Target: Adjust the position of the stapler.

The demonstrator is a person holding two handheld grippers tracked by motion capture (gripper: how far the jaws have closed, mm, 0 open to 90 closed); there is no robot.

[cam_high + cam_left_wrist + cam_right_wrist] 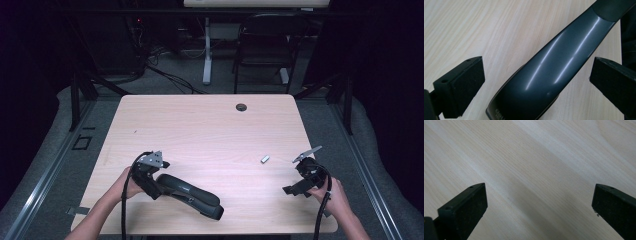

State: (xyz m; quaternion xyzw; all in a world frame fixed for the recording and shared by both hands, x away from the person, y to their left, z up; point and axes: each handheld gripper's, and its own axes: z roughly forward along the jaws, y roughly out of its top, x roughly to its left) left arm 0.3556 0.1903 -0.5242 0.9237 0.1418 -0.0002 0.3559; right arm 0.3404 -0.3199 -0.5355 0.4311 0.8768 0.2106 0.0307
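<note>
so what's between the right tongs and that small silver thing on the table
Nothing: in the high view, only bare table lies between the right tongs and the small silver piece. In the right gripper view, plain wood grain sits between the open jaws.

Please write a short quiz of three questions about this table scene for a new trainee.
1. True or false: the left gripper has its jaws shut on the dark curved object.
2. What lies on the table between the two grippers, nearer the right gripper? A) a small metal piece B) a cup C) a cloth
3. Fill in: the right gripper's jaws are ____ over bare wood.

Key
1. False: the jaws stand apart on either side of it.
2. A, the small metal piece.
3. open
</note>
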